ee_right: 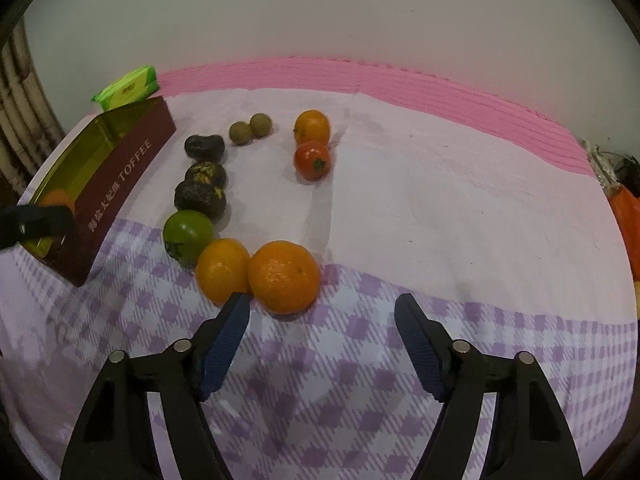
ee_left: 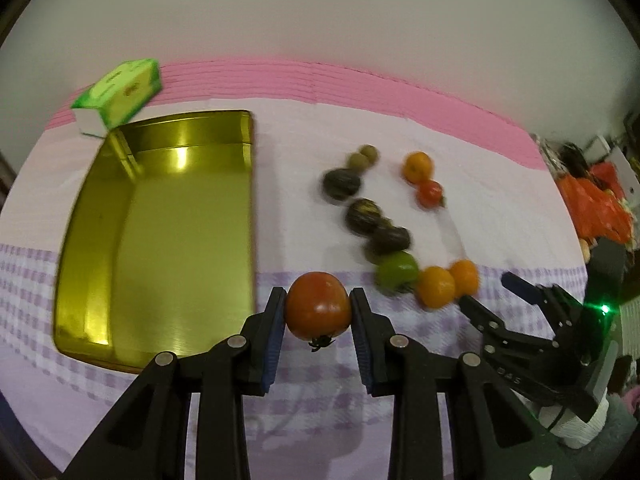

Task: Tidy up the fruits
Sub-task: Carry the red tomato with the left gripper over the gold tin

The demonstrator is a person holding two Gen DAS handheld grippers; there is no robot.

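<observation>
Red tomato [ee_left: 318, 306] in left tongs [ee_left: 318, 310], beside gold tin [ee_left: 160, 236].

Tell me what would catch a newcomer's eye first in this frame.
First, the red tomato clamped in the left gripper, held just right of the gold tin, which looks empty inside. Next, the loose fruit on the purple checked cloth: two oranges touching side by side, right in front of the open right gripper, with a green tomato and dark fruits lined up behind them.
</observation>
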